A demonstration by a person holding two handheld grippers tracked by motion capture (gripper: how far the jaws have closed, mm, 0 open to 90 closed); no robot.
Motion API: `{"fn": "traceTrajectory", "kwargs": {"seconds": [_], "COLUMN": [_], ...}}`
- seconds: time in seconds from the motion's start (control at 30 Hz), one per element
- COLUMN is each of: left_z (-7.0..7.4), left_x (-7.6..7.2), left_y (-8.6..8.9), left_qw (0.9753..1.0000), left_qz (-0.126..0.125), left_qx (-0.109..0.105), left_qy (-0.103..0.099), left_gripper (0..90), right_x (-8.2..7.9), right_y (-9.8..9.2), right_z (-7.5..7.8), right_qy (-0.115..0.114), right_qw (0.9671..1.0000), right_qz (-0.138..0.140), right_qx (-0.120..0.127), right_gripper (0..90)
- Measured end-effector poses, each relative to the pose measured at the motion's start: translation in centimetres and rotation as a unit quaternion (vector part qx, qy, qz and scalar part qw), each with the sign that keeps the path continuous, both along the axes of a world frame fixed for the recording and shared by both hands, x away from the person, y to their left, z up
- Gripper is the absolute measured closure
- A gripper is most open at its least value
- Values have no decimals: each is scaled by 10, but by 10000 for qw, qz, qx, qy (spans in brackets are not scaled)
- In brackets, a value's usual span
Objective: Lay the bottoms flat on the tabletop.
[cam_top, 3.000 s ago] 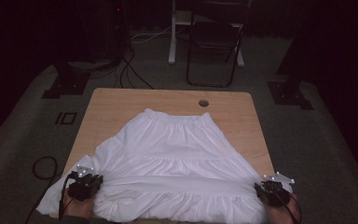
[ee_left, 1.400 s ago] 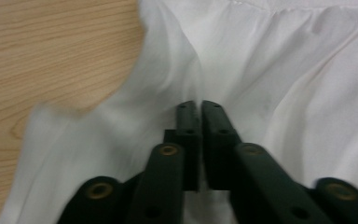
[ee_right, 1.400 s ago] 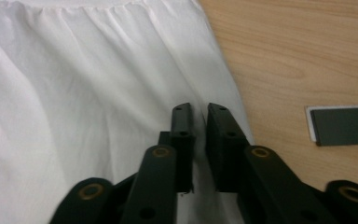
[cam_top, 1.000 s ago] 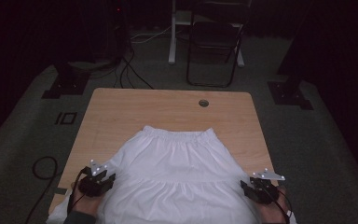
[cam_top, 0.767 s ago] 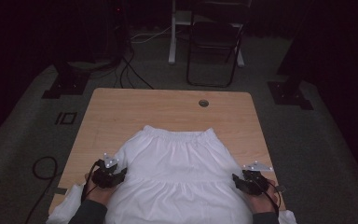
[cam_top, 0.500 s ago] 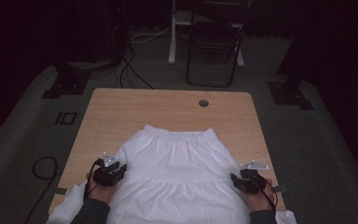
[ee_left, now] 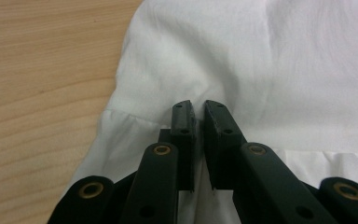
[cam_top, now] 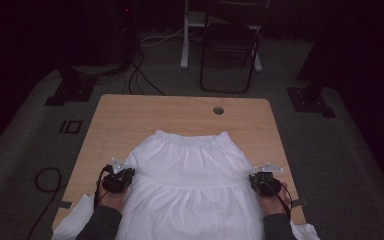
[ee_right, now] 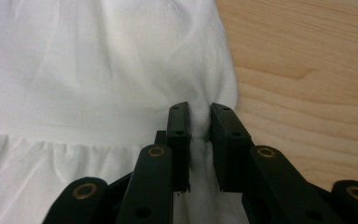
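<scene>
A white tiered skirt (cam_top: pixel 190 170) lies flat on the wooden table (cam_top: pixel 180 112), its elastic waistband toward the far side and its hem hanging over the near edge. My left gripper (cam_top: pixel 125 176) is shut on the skirt's left side edge at the gathered seam; in the left gripper view the jaws pinch a fold of the skirt (ee_left: pixel 205 56) beside bare table (ee_left: pixel 37 70). My right gripper (cam_top: pixel 258 179) is shut on the right side edge at the same seam, with skirt cloth (ee_right: pixel 98 60) bunched between its jaws next to the table (ee_right: pixel 307 60).
A round cable hole (cam_top: pixel 218 110) sits near the table's far edge. Beyond the table stand a dark folding chair (cam_top: pixel 230 45) and a white post (cam_top: pixel 184 35). Cables (cam_top: pixel 135 70) and stand bases (cam_top: pixel 65 92) lie on the grey floor.
The skirt has slid toward the near edge and looks narrower than three seconds ago. Both grippers moved from its near corners inward and forward to its sides, barely shifting in the last half second.
</scene>
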State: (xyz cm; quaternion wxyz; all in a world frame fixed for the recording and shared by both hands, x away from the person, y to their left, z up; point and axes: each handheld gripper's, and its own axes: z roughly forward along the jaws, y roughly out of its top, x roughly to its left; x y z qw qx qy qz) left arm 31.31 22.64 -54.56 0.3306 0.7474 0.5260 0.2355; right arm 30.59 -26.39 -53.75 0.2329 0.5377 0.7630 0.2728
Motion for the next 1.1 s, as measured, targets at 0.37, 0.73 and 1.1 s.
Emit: {"fn": "traceTrajectory", "kwargs": {"seconds": [0.37, 0.73, 1.1], "left_z": [0, 0, 0], "left_x": [27, 58, 83], "left_y": [1, 0, 3], "left_qw": [9999, 9996, 9992], "left_qz": [133, 277, 390], "left_qx": [-15, 23, 39], "left_qy": [-31, -86, -86], "left_gripper": [828, 828, 826], "right_x": [23, 58, 82], "right_y": [-1, -1, 2], "right_z": [1, 1, 1], "right_qy": [11, 18, -7], "right_qw": [9999, 9997, 9997], "right_qz": [-129, -258, -243], "right_qx": [-1, 40, 37], "right_gripper": [786, 789, 790]}}
